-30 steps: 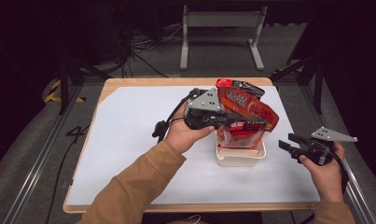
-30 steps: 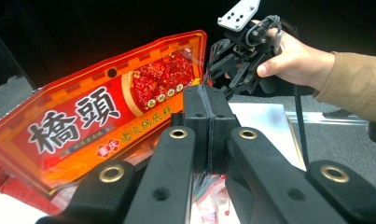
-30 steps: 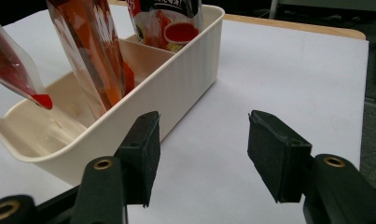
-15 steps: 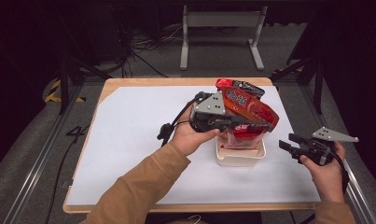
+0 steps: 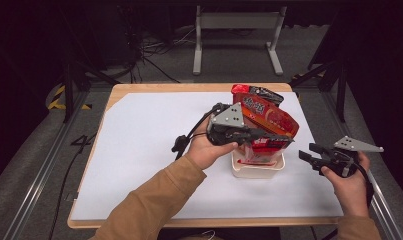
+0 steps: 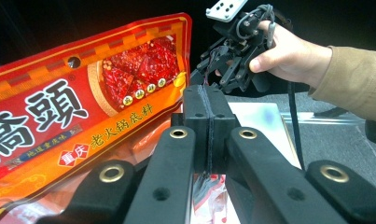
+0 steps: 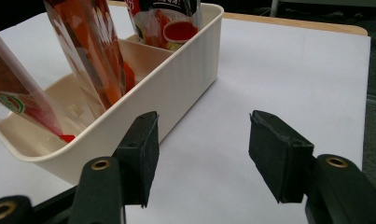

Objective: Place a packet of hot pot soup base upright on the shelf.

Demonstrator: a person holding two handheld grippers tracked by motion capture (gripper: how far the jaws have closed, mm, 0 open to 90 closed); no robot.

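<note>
A white plastic box [image 5: 259, 171] stands on the white sheet with several red sauce packets upright in it. The largest red packet [image 5: 271, 120] leans over the box. My left gripper [image 5: 288, 137] reaches across the packets from the left. Its pads are pressed together in the left gripper view [image 6: 208, 121], with the big red packet [image 6: 83, 107] just beside them. I cannot tell whether a thin edge is pinched. My right gripper [image 5: 305, 153] hovers right of the box, open and empty [image 7: 202, 149]. Its left pad is close to the box wall [image 7: 176, 88].
The white sheet [image 5: 149, 150] covers a wooden table [image 5: 189, 88] with free room at the left and front. The table's right edge lies just beyond the right hand. A metal stand [image 5: 236, 30] and cables are on the floor behind.
The left hand and its gripper have edged slightly right over the packets. The right gripper has stayed in place.
</note>
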